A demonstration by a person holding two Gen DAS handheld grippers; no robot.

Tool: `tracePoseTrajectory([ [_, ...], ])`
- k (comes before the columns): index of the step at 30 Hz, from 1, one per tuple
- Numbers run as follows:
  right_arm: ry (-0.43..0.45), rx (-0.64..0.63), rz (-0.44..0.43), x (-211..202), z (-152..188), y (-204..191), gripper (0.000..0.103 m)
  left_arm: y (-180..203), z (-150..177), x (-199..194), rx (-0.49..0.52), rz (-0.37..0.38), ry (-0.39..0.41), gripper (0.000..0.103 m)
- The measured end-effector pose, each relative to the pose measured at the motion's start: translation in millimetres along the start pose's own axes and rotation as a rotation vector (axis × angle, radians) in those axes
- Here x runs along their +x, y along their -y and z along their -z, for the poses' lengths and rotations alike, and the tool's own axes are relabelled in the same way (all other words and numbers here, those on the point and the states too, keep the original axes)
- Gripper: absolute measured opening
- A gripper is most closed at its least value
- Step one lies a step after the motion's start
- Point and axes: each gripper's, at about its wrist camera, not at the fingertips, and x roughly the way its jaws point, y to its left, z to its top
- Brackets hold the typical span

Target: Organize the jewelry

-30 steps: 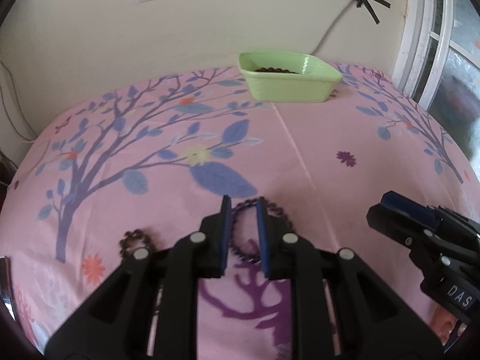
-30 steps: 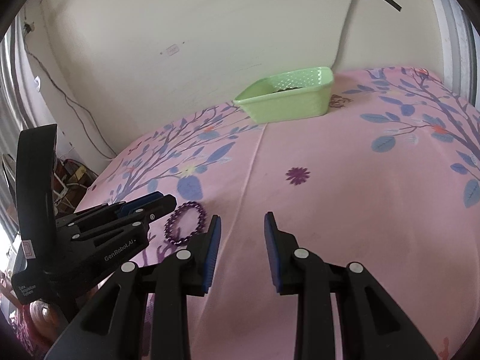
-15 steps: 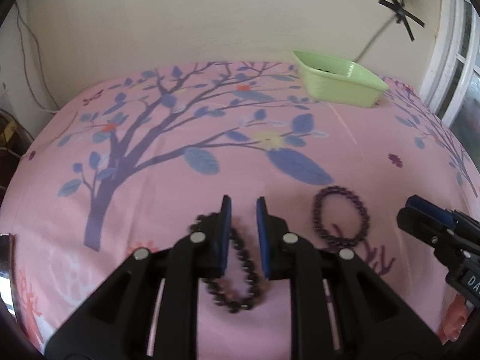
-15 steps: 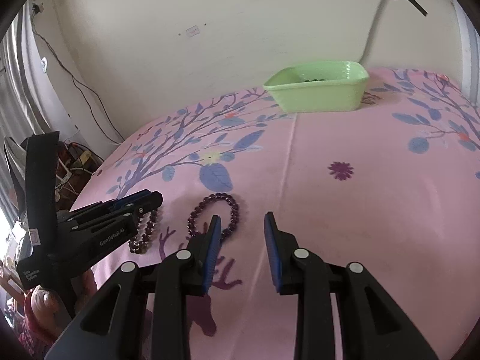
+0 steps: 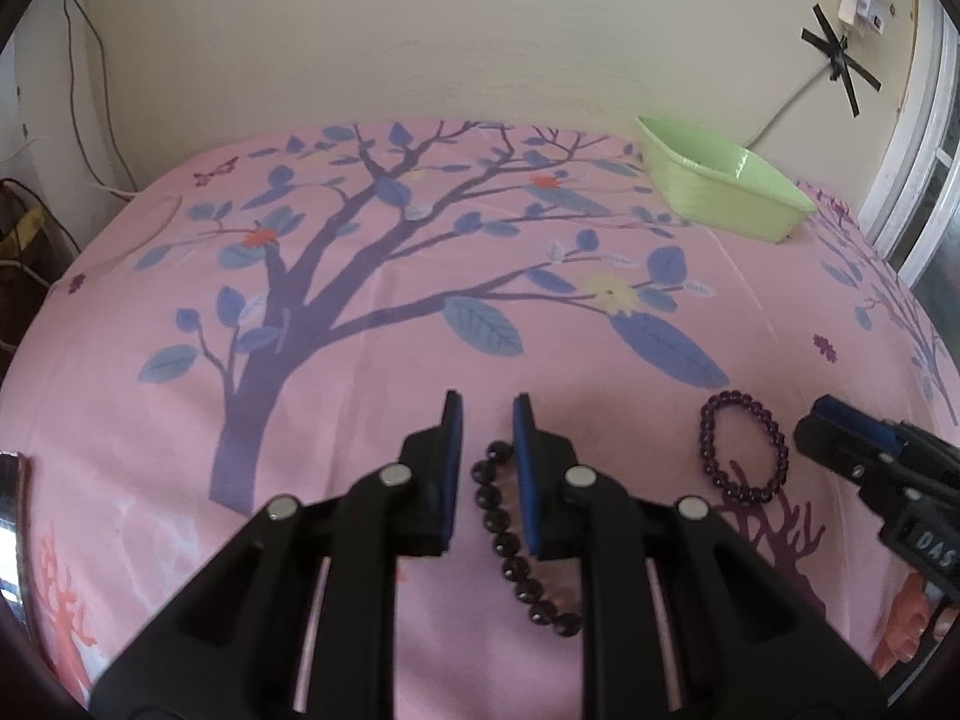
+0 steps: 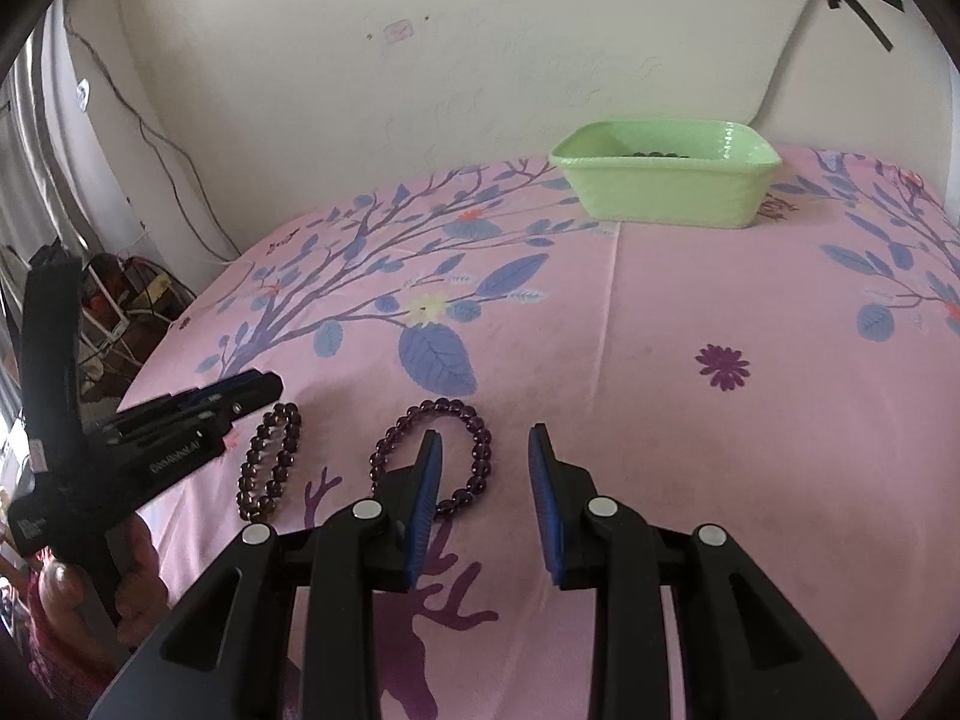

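Observation:
A dark bead bracelet (image 5: 510, 534) lies on the pink tree-print cloth (image 5: 336, 396), right under my left gripper (image 5: 487, 414). Its jaws stand a narrow gap apart with nothing pinched. Seen from the right wrist, the dark bracelet (image 6: 270, 462) lies just right of the left gripper (image 6: 258, 387). A purple bead bracelet (image 6: 480, 450) lies in front of my right gripper (image 6: 485, 438), whose left finger covers part of it; the jaws are open and empty. From the left wrist the purple bracelet (image 5: 744, 450) lies beside the right gripper (image 5: 819, 426). A green tray (image 6: 666, 186) at the back holds dark beads (image 6: 654, 153).
The green tray (image 5: 720, 192) stands near the wall at the cloth's far edge. Cables (image 6: 168, 150) run down the wall on the left above floor clutter (image 6: 120, 300). A window frame (image 5: 918, 180) is at the right. A hand (image 6: 60, 588) holds the left gripper.
Both grippers moved left across the cloth. The left one went from over the purple bracelet to over the dark one. The right one came up to the purple bracelet.

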Motion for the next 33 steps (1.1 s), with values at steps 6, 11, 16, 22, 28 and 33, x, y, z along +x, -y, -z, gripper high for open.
tracePoseTrajectory([
  [6, -0.063, -0.1, 0.049, 18.7, -2.7, -8.2, 0.0, 24.6, -2.3, -7.7, 0.075, 0.075, 0.004, 0.016],
  [11, -0.059, -0.146, 0.135, 11.9, -4.3, 10.1, 0.0, 62.4, -1.3, 2.9, 0.149, 0.126, -0.03, 0.021],
  [16, -0.038, -0.097, 0.157, -2.8, -1.4, 40.0, 0.0, 103.9, -1.0, 12.7, 0.198, 0.22, -0.058, 0.049],
  [22, -0.03, -0.055, 0.161, -14.4, -1.4, 65.5, 0.0, 145.5, -4.1, 35.6, 0.262, 0.22, -0.103, 0.048],
  [28, -0.035, -0.03, 0.122, -14.6, -6.2, 78.4, 0.0, 174.3, -2.3, 37.1, 0.352, 0.247, -0.083, 0.007],
  [33, -0.005, -0.001, 0.077, -17.4, -15.6, 87.5, 0.0, 168.6, -14.8, 45.0, 0.314, 0.292, -0.109, 0.007],
])
